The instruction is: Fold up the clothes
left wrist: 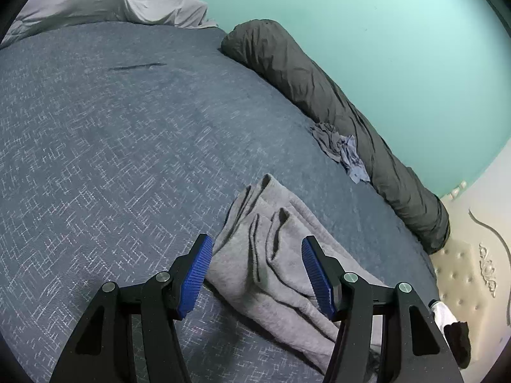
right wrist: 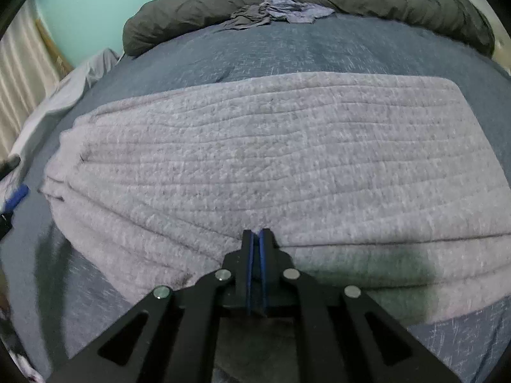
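Note:
A light grey knit garment (right wrist: 271,166) lies spread flat across the blue bedspread (right wrist: 271,48). In the left wrist view its bunched, folded end (left wrist: 274,255) lies between my fingers. My left gripper (left wrist: 257,271) is open, its blue pads on either side of the folds, just above them. My right gripper (right wrist: 257,236) is shut, its tips at the garment's near edge; whether cloth is pinched between the pads cannot be told. The left gripper's blue pad shows at the far left of the right wrist view (right wrist: 16,196).
A dark grey rolled duvet (left wrist: 335,105) lies along the teal wall. A crumpled blue-grey cloth (left wrist: 341,150) rests against it, also in the right wrist view (right wrist: 278,11). Light grey pillows (left wrist: 105,3) are at the bed's head. A cream tufted headboard (left wrist: 472,271) stands at right.

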Tool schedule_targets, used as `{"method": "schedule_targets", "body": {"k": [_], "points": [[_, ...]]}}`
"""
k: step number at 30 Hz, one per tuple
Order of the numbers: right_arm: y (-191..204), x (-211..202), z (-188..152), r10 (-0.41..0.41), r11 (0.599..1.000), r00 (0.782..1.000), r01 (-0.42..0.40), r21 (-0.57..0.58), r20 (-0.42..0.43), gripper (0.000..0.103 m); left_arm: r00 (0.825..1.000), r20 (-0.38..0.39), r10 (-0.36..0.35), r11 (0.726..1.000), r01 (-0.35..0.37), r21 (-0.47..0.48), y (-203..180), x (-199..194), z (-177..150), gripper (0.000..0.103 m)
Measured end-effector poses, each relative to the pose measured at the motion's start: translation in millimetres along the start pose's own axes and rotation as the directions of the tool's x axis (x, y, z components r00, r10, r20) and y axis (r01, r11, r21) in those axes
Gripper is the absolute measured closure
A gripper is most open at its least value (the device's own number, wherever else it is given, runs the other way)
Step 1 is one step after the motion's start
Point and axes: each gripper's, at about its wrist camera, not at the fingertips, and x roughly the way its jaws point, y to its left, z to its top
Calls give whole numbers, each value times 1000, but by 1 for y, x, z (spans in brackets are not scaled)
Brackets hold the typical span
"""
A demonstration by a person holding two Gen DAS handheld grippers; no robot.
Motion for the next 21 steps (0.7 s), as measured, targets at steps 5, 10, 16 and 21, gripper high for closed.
{"method": "schedule_targets", "body": {"k": [5,10,16,21], "points": [[0,-15,7,5,1000,1000,-6,6,29,100,1000,2,7,1000,-7,16,0,0,1,41],[11,4,-4,-12,1000,1000,12,-8,-26,100,1000,2,9,1000,-9,16,3,0,3,41],[13,16,-16,-56,998,998,56,-24,-15,101,1000,5,11,1000,-11,4,7,-2,3,41],[14,19,-16,-52,999,998,52,0,-23,101,1000,-2,16,1000,-16,-5,9,-3,1,40]]}}
